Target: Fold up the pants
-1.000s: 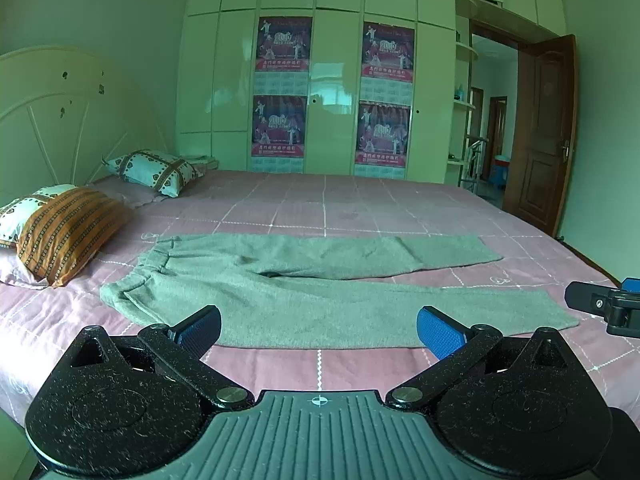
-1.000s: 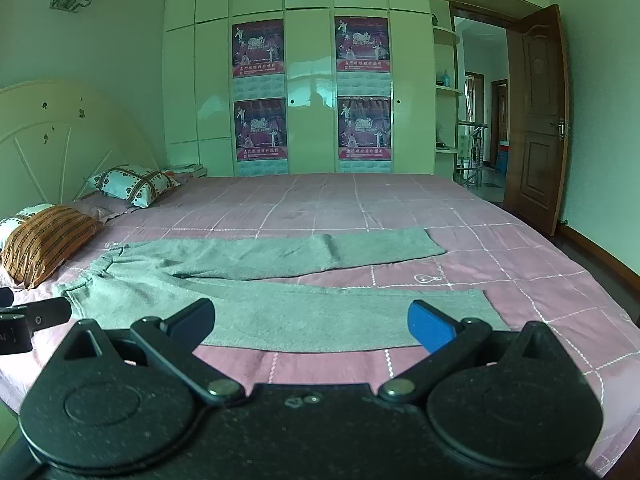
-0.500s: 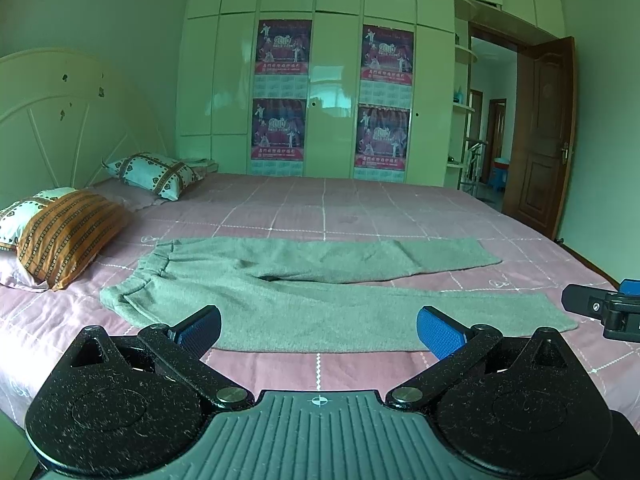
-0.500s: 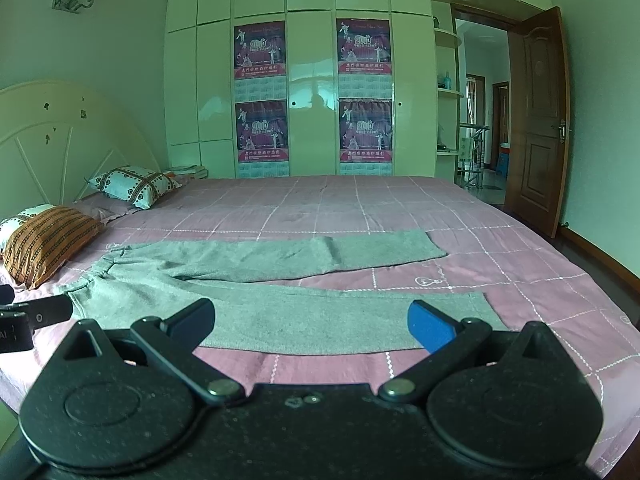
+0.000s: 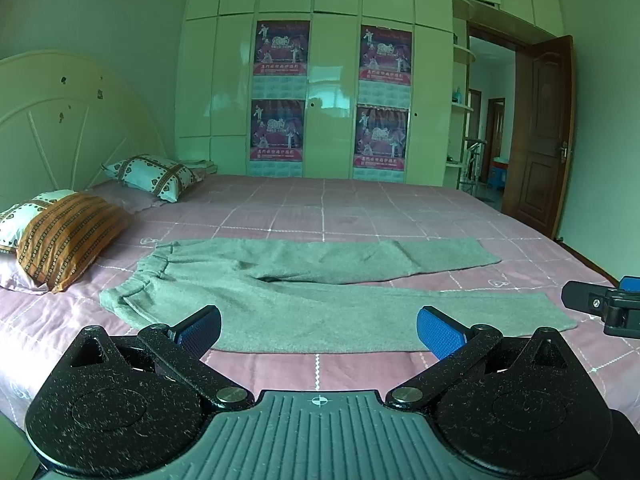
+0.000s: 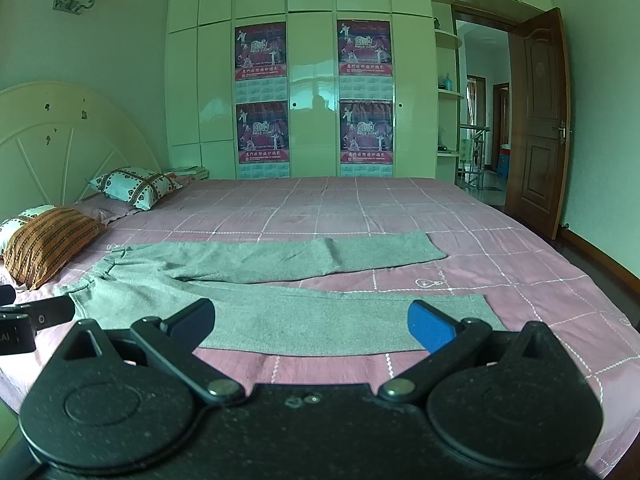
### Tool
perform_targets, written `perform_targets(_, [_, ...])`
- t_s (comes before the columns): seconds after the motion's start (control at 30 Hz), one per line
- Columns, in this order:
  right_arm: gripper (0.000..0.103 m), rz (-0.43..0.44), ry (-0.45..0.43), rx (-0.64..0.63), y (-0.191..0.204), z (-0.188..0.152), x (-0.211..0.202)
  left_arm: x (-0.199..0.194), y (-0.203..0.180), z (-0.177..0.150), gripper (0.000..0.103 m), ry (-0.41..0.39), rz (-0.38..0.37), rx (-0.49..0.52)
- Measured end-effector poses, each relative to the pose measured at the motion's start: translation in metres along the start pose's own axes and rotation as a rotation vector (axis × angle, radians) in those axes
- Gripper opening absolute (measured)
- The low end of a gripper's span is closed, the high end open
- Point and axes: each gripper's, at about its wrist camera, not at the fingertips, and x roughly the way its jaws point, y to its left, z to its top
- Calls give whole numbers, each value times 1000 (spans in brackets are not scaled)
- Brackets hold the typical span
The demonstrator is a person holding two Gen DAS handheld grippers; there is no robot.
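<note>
Grey pants (image 5: 320,292) flat on bed (image 5: 360,208)

— Inspector A: The pants (image 5: 320,300) are a grey-green cloth, matt, with a soft, slightly fuzzy nap. The bedspread (image 5: 360,208) is pink cloth, matt, with pale stitched lines forming a grid.

— Inspector B: Noted. The left gripper (image 5: 318,328) has a black body with a speckled, grainy matt finish, a ribbed grey plate, shiny metal pivot pins, and textured blue pads (image 5: 438,332).

— Inspector A: The wardrobe (image 6: 312,80) fronts are glossy, carrying reflections. The posters (image 6: 260,52) on them look like paper.

— Inspector B: The door (image 6: 540,120) is brown wood with a moderate sheen. The striped pillow (image 5: 68,236) is woven cloth, matt.
</note>
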Motion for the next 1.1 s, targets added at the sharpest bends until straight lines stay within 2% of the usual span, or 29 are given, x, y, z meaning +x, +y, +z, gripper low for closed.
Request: perform_targets(1.1, [97, -6, 0, 5, -2, 1, 1, 2, 1, -1, 103, 15, 6, -10])
